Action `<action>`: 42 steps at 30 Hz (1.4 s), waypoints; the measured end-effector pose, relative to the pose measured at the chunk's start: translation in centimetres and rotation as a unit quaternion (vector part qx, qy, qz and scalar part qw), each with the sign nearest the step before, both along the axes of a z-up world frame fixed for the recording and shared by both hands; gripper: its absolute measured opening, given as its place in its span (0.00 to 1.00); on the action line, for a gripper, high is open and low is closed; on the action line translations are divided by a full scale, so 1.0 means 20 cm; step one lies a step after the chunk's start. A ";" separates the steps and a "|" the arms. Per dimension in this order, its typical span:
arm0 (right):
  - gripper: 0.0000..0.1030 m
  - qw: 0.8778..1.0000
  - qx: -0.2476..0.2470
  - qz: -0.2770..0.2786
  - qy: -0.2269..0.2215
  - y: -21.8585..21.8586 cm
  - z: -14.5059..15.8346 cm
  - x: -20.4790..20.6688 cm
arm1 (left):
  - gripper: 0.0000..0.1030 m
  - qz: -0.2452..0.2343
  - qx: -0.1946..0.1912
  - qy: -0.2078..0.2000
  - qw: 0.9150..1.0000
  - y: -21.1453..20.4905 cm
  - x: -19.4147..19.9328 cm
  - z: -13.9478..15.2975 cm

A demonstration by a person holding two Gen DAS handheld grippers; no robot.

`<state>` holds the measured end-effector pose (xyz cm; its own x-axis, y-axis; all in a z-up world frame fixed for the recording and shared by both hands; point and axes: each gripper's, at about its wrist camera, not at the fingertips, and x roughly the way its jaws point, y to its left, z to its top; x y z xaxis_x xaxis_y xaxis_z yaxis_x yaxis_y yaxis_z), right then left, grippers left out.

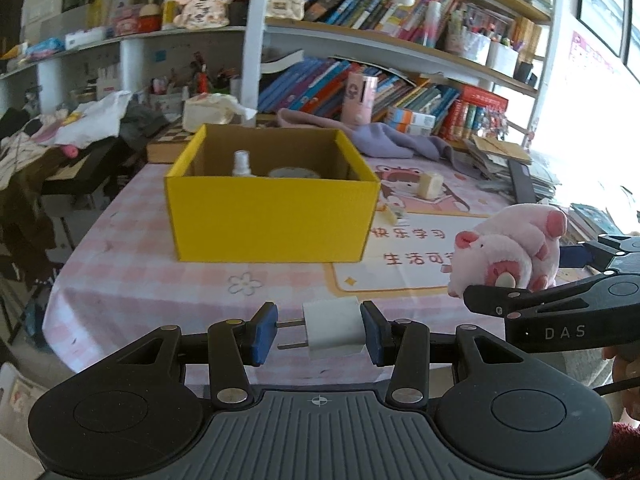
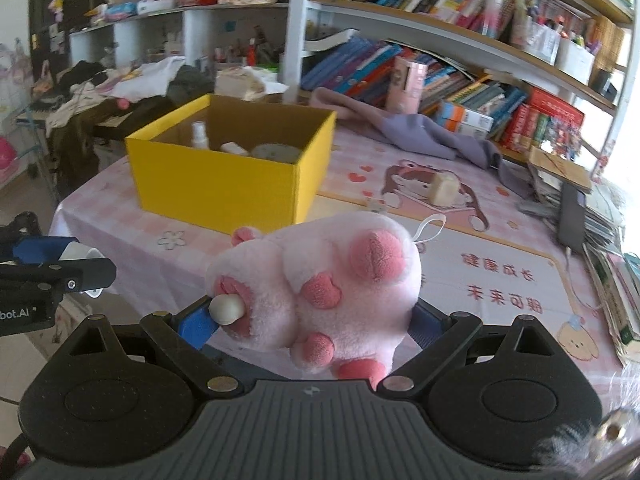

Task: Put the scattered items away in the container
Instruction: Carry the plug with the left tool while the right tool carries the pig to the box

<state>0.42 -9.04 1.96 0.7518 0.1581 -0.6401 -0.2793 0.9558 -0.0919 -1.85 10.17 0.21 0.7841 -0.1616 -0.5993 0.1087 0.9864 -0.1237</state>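
- The left gripper [image 1: 319,334] is pinching a white plug adapter [image 1: 334,332] between its blue pads, prongs pointing left.
- The right gripper [image 2: 314,322] is squeezing a pink plush pig [image 2: 320,292].
- Both are hovering before the yellow box [image 1: 272,220] on the pink checked tablecloth [image 1: 160,272]; a spray bottle [image 1: 243,163] is standing inside.
- Crowded bookshelves [image 1: 400,92] are lining the back.

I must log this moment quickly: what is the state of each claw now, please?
Left claw: shut on the small white plastic plug adapter.
Right claw: shut on the pink plush pig toy.
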 end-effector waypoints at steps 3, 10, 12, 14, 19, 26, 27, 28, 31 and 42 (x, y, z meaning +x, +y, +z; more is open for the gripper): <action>0.93 1.000 0.000 0.013 0.006 0.04 -0.01 0.02 | 0.42 0.013 0.001 0.001 1.000 0.04 -0.01 0.00; 0.93 0.999 -0.002 0.051 0.007 0.14 -0.02 0.06 | 0.42 0.038 0.001 0.007 0.999 0.11 -0.01 -0.01; 0.93 0.998 -0.005 0.059 0.006 0.16 -0.02 0.07 | 0.42 0.041 0.001 0.008 0.999 0.12 0.00 -0.01; 0.93 0.998 -0.006 0.065 0.003 0.18 -0.02 0.09 | 0.42 0.041 0.003 0.006 0.999 0.12 0.02 -0.01; 0.93 0.997 -0.007 0.075 -0.014 0.20 -0.01 0.15 | 0.42 0.044 0.013 -0.004 0.999 0.13 0.10 0.01; 0.93 0.993 -0.004 0.102 -0.067 0.26 0.06 0.34 | 0.42 0.046 0.030 -0.053 0.997 0.14 0.26 0.11; 0.93 0.991 -0.005 0.108 -0.077 0.28 0.07 0.38 | 0.42 0.047 0.032 -0.060 0.997 0.14 0.30 0.13; 0.93 0.990 -0.007 0.115 -0.087 0.29 0.08 0.41 | 0.42 0.047 0.034 -0.065 0.996 0.15 0.34 0.14; 0.93 0.986 -0.017 0.129 -0.104 0.32 0.12 0.51 | 0.42 0.049 0.038 -0.070 0.996 0.16 0.46 0.18; 0.93 0.981 -0.034 0.167 -0.095 0.37 0.14 0.93 | 0.42 0.024 0.059 -0.057 0.996 0.21 0.96 0.25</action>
